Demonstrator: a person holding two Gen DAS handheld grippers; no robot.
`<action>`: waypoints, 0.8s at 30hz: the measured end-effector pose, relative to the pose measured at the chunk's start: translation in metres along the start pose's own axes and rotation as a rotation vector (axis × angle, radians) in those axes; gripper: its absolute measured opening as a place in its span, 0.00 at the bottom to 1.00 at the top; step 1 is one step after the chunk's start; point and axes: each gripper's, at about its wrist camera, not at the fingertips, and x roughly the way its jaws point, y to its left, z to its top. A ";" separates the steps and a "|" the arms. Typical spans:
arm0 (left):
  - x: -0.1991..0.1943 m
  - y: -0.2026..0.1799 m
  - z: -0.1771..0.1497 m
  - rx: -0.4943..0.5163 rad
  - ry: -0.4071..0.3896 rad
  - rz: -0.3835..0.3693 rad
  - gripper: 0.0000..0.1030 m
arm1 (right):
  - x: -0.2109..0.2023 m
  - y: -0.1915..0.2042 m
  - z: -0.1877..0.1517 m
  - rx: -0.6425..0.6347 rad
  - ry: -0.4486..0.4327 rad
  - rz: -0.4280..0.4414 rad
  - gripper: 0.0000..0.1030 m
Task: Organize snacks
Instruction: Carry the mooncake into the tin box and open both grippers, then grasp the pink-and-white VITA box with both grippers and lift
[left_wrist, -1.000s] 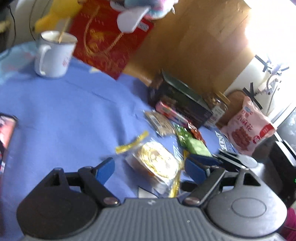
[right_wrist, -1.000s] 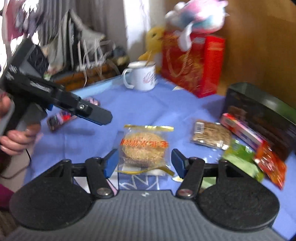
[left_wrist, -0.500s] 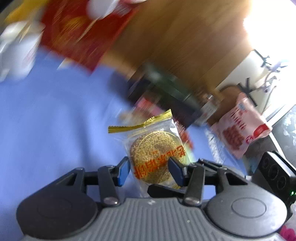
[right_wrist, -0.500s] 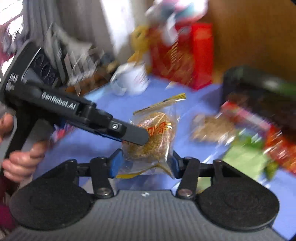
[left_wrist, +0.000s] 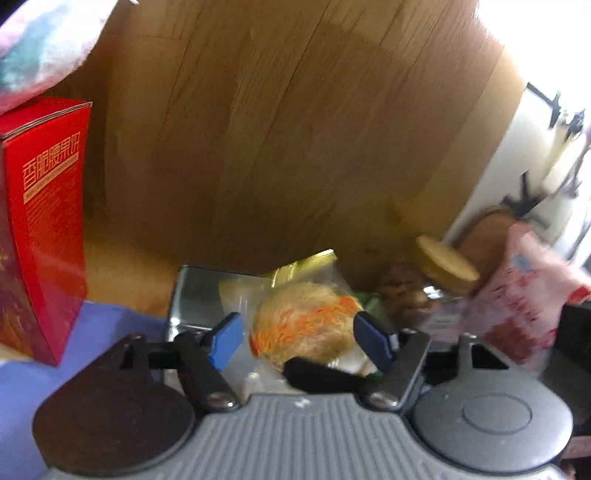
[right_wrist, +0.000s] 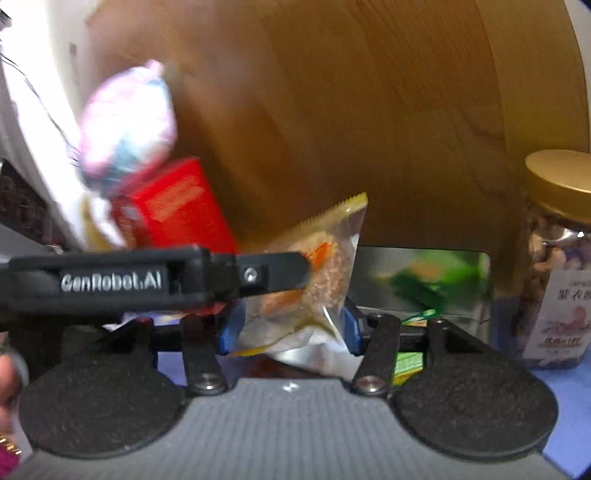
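Note:
A round sesame cake in a clear packet with a gold seal (left_wrist: 303, 325) hangs in the air between both grippers. My left gripper (left_wrist: 299, 338) has its blue pads on either side of the packet, and in the right wrist view its black finger (right_wrist: 273, 275) presses on the packet (right_wrist: 325, 266). My right gripper (right_wrist: 288, 328) is shut on the packet's lower part. The dark snack box (right_wrist: 417, 280) stands just behind, with its wall also in the left wrist view (left_wrist: 192, 295).
A red gift box (left_wrist: 44, 221) with a plush toy (right_wrist: 125, 125) on top stands at the left. A gold-lidded jar (right_wrist: 554, 258) and a pink snack bag (left_wrist: 524, 295) stand at the right. A wooden panel is behind. Blue cloth (left_wrist: 92, 332) covers the table.
Both grippers closed on the cake packet on the cloth, lifted it and carried it toward the dark box. The mug and the loose snacks have left the view.

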 end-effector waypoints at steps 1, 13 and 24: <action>0.000 -0.001 -0.002 0.005 -0.008 0.015 0.71 | 0.006 0.000 0.000 -0.006 0.007 -0.026 0.57; -0.074 0.041 -0.074 -0.046 -0.067 0.006 0.73 | -0.091 -0.047 -0.069 0.113 -0.100 0.048 0.36; -0.003 0.043 -0.093 -0.142 0.038 0.038 0.64 | -0.011 -0.045 -0.077 0.161 0.071 0.053 0.27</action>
